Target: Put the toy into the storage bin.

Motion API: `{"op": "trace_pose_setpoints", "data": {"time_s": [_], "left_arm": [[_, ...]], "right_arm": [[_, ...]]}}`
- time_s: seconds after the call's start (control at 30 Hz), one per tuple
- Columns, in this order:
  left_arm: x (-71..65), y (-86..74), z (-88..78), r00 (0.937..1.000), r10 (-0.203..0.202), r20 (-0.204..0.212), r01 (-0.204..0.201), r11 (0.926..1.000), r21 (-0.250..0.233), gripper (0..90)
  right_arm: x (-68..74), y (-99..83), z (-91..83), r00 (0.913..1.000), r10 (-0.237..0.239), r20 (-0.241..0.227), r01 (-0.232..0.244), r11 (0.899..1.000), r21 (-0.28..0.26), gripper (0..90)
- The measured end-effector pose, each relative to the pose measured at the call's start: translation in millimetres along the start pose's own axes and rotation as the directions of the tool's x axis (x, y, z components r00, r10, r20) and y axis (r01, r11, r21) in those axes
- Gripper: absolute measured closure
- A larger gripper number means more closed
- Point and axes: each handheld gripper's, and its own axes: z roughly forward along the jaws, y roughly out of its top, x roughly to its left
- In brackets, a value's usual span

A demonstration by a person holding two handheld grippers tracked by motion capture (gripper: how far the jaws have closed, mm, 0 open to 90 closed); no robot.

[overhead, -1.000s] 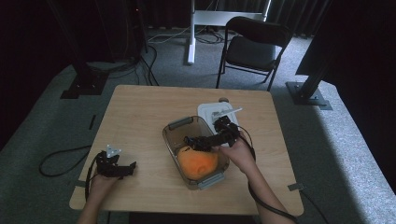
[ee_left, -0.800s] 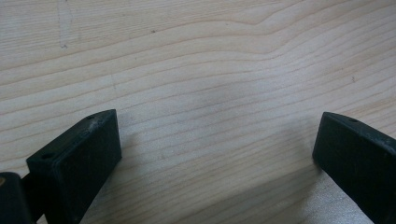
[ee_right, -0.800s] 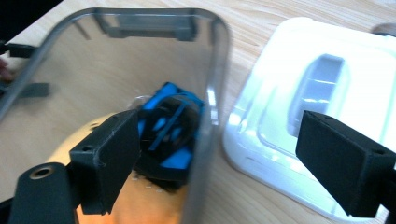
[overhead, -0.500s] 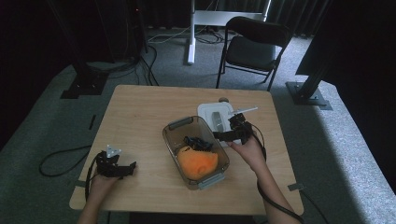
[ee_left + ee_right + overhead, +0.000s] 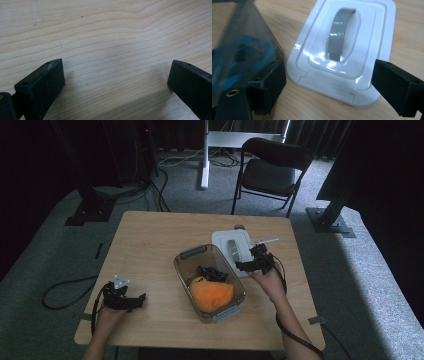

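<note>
tabletop [image 5: 317, 105], white lid [image 5: 352, 50] before hand-held gripper [image 5: 329, 87]

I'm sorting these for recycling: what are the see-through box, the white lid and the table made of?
The box looks like smoky clear plastic; its contents show through the walls. The lid looks like glossy white moulded plastic, bright with reflections, and its grey handle is duller, perhaps plastic too. The table shows pale wood grain with a matt finish; solid wood or veneer, hard to say.
</note>
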Motion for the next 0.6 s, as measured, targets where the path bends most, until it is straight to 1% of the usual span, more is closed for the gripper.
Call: {"op": "trace_pose_setpoints", "data": {"time_s": [0.1,0.2,0.27,0.3,0.37,0.43,0.47,0.53,0.57,0.6], "left_arm": [[0.0,0.0,0.0,1.0000,0.000,0.000,0.000,1.0000,0.000,1.5],[0.0,0.0,0.0,1.0000,0.000,0.000,0.000,1.0000,0.000,1.5],[-0.1,0.0,0.0,1.0000,-0.001,0.000,0.001,1.0000,0.000,1.5],[0.0,0.0,0.0,1.0000,0.000,0.000,0.000,1.0000,-0.001,1.5],[0.0,0.0,0.0,1.0000,0.000,0.000,0.000,1.0000,0.000,1.5],[0.0,0.0,0.0,1.0000,0.000,0.000,0.000,1.0000,0.000,1.5],[-0.1,0.0,0.0,1.0000,-0.001,0.000,0.001,1.0000,0.000,1.5],[0.0,0.0,0.0,1.0000,0.000,0.000,0.000,1.0000,0.000,1.5],[-0.1,0.0,0.0,1.0000,0.000,0.000,0.000,1.0000,0.000,1.5],[0.0,0.0,0.0,1.0000,0.000,0.000,0.000,1.0000,0.000,1.5]], "right_arm": [[-2.6,-1.9,7.8,0.9999,0.012,0.002,-0.013,1.000,0.007,11.4],[-3.0,-2.1,13.4,0.9999,0.015,0.003,-0.015,1.000,0.010,11.4],[-3.3,-1.9,15.7,0.9997,0.022,-0.002,-0.022,1.000,-0.009,11.4],[-3.2,-1.9,16.3,0.9999,0.015,0.001,-0.015,1.000,-0.021,11.4],[-3.0,-1.3,17.3,0.9998,0.019,-0.001,-0.019,0.999,-0.048,11.4],[-3.0,-1.2,18.1,0.9999,0.016,-0.006,-0.016,0.998,-0.055,11.4],[-2.0,-1.0,21.4,0.9999,0.009,-0.010,-0.009,0.998,-0.057,11.4],[-1.1,-1.0,23.4,0.9999,0.001,-0.011,-0.001,0.999,-0.052,11.4],[0.8,-1.3,27.6,0.9999,-0.011,-0.006,0.011,0.999,-0.038,11.4],[1.5,-1.3,29.7,0.9999,-0.011,-0.004,0.011,1.000,-0.028,11.4]]}}
